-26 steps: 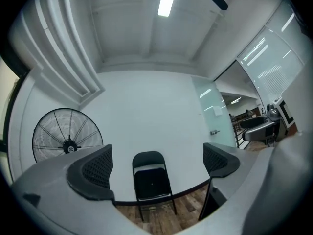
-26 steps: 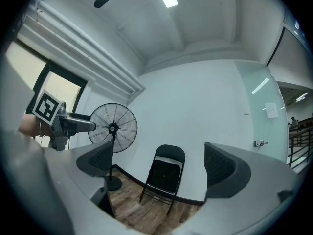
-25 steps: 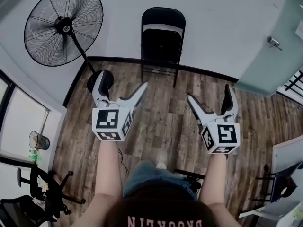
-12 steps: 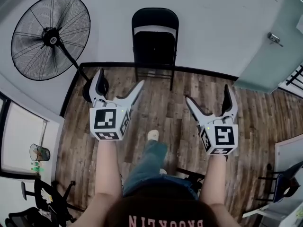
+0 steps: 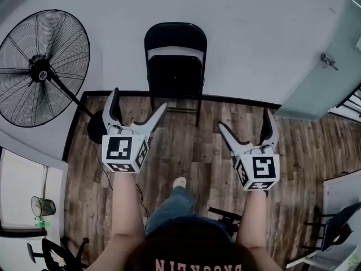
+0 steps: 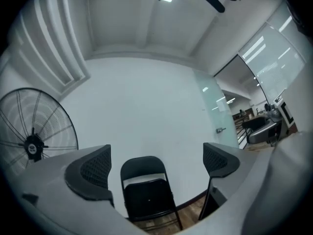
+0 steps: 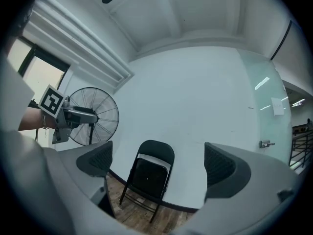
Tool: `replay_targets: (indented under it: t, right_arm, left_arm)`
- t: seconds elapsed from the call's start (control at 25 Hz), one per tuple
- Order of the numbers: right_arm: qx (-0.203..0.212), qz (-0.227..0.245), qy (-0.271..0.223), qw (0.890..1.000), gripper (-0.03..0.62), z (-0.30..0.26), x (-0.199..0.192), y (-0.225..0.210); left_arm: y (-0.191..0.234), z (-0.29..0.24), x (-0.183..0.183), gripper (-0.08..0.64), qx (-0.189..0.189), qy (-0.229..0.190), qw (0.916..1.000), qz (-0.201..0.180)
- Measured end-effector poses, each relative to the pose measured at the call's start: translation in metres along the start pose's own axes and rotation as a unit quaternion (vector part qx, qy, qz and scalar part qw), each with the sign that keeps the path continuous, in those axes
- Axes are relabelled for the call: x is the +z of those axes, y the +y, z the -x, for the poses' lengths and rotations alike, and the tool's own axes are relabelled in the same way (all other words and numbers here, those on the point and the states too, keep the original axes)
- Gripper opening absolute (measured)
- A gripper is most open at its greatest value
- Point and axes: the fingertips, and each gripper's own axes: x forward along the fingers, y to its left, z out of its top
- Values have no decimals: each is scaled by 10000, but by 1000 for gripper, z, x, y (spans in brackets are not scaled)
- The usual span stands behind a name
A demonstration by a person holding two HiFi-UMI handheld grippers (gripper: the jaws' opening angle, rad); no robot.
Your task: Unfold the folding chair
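Folding chair (image 5: 175,66) at 12 o'clock in the head view: black, folded flat, leaning upright against the white wall (image 5: 254,33), feet on the wood floor (image 5: 192,145). Its long axis is vertical, with the broad face towards the person. Left gripper (image 5: 139,100) has its jaws spread wide with nothing between them. Right gripper (image 5: 245,120) is the same, spread and empty. Both are raised side by side and aimed at the chair, well apart from it. In each gripper view the chair (image 6: 146,190) (image 7: 149,177) shows in the gap between the pads, far off. The chair lies at about 1 o'clock from the left gripper and 11 o'clock from the right, and the left looks slightly nearer. Standing fan (image 5: 42,69) at 10 o'clock, its base near the chair's left legs, so it may crowd a leftward swing. Door (image 5: 324,72) at 2 o'clock, well clear. Open floor between person and chair, nothing blocking the approach. The person's foot (image 5: 179,182) is forward.
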Motion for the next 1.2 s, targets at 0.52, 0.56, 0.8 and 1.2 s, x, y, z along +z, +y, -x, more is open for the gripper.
replay_targets:
  t: [0.52,0.56,0.8,1.2]
  right_arm:
    - [10,-2,98,10000,569,-213,0,-27]
    - [20,-18,103,9999,569,-222,0,-28]
    - [106,-15,242,9997,569,-259,-14,-34]
    - [402,-94,338,9986,569,-347,-54,-65]
  left_arm:
    - [100,-175,-53,574,-244,257,9979,546]
    - [105,-181,-56,574,-239,280,9977,566]
    - [112,-209,-81,574,-242,611,9969,429]
    - [119,-276,-122,572,2,935,9945,473]
